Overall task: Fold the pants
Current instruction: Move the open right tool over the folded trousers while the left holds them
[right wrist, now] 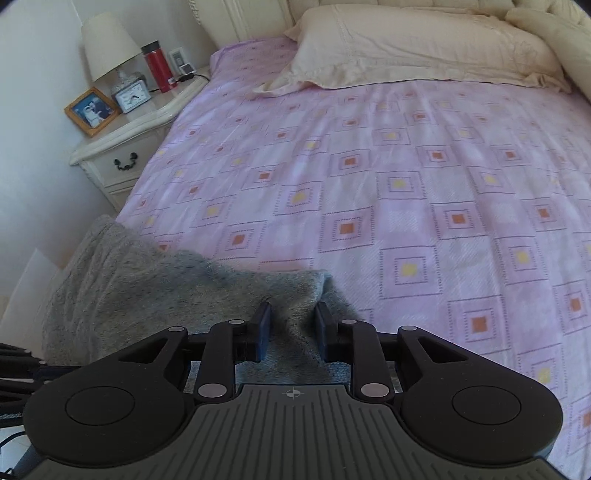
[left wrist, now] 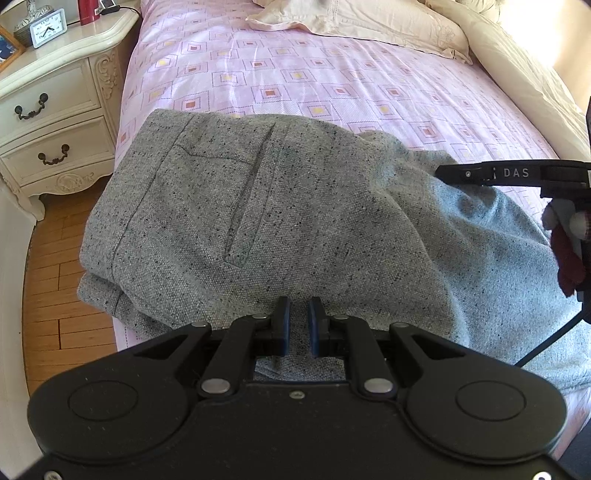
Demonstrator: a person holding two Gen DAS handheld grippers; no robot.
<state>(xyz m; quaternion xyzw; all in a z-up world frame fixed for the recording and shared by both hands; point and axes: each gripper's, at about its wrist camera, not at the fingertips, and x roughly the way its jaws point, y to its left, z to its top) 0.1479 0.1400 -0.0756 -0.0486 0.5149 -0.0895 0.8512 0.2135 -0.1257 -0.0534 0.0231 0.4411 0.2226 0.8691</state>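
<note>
1. Cream-painted wood makes up the nightstand (left wrist: 55, 107) at the far left, standing beside the bed (left wrist: 332, 74); on its top sit a white clock (left wrist: 48, 27), a red bottle (left wrist: 88, 11) and, seen from the right wrist view, a lamp (right wrist: 110, 46) and a framed photo (right wrist: 92, 110).
2. Grey speckled pants (left wrist: 258, 206) lie bunched at the near left corner of the bed, on the pink patterned sheet, with a slanted pocket slit facing up and one edge hanging over the bed's side above the wooden floor (left wrist: 48, 277).
3. The left gripper (left wrist: 297, 325) sits at the near edge of the pants; its blue-padded fingers (left wrist: 282, 321) stand close together with only a narrow gap, and I cannot tell whether any cloth is pinched between them.
4. The right gripper (right wrist: 291, 328) is further right, its fingers (right wrist: 263, 328) closed around a raised ridge of the grey cloth, which runs up between the pads. From the left wrist view it reaches in from the right edge, its tip touching the pants.
5. Beige pillows (right wrist: 406, 48) lie at the head of the bed, well apart from the pants.
</note>
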